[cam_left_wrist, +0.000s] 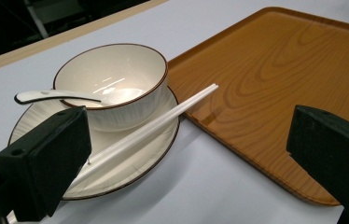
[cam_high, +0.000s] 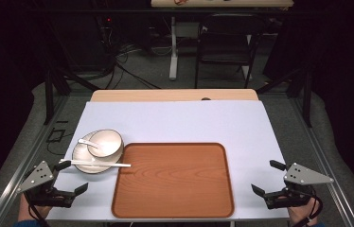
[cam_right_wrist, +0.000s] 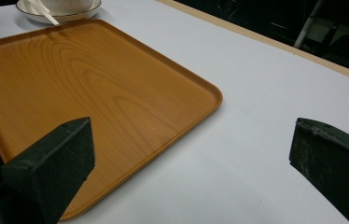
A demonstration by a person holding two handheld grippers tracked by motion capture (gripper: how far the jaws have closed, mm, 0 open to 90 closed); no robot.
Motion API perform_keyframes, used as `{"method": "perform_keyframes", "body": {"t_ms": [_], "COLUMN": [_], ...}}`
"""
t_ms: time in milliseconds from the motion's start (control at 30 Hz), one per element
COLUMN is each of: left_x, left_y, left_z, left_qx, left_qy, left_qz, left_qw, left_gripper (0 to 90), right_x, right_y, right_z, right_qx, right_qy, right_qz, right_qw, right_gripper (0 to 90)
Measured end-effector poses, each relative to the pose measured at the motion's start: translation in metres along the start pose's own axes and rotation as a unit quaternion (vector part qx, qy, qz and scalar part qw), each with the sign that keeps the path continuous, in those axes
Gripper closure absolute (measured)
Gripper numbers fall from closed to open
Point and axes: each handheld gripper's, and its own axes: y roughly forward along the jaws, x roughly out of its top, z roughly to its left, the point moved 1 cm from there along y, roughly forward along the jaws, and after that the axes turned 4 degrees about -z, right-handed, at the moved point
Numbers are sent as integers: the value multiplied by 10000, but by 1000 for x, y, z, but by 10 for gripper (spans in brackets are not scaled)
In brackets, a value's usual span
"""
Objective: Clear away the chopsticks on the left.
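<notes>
While both tongs, left tongs point(cam_high: 73, 177) and right tongs point(cam_high: 269, 177), hang spread and empty at the near corners, the bowl point(cam_high: 104, 142) sits on its plate point(cam_high: 81, 156) beside the wooden tray point(cam_high: 172, 179) on the white worktop point(cam_high: 189, 120); dark room behind

Standing here looking it all over and honestly there's nothing to read. No lettering, logo or number on the bowl point(cam_left_wrist: 112, 84), the plate point(cam_left_wrist: 130, 158) under it, the spoon point(cam_left_wrist: 53, 96) or the chopsticks point(cam_left_wrist: 154, 126). The wooden tray point(cam_high: 172, 179) carries just grain, no stamp. The white table cover point(cam_high: 175, 120) is blank too. Stuff at the back of the room is too dark and small to make out.
</notes>
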Motion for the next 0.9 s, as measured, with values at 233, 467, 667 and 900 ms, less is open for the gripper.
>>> {"method": "perform_keyframes", "body": {"t_ms": [233,467,667,900], "left_x": [2,2,3,5], "left_y": [-1,1,-2,-4], "left_z": [-1,1,2,9], "left_qx": [14,-26,-8,-26], "left_qy": [-1,14,71,104], "left_qz": [-40,-49,-73,42], "left_qw": [10000,10000,9999,9999], "left_gripper": [0,0,0,0], "right_x": [-1,-3,-2,-4], "right_y": [1,1,2,3], "right_z": [0,-1,0,0], "right_qx": [-32,-51,-20,-5], "right_qy": [-18,-7,-74,-21], "right_qz": [42,66,82,119], "right_qw": [10000,10000,9999,9999], "right_gripper": [0,0,0,0]}}
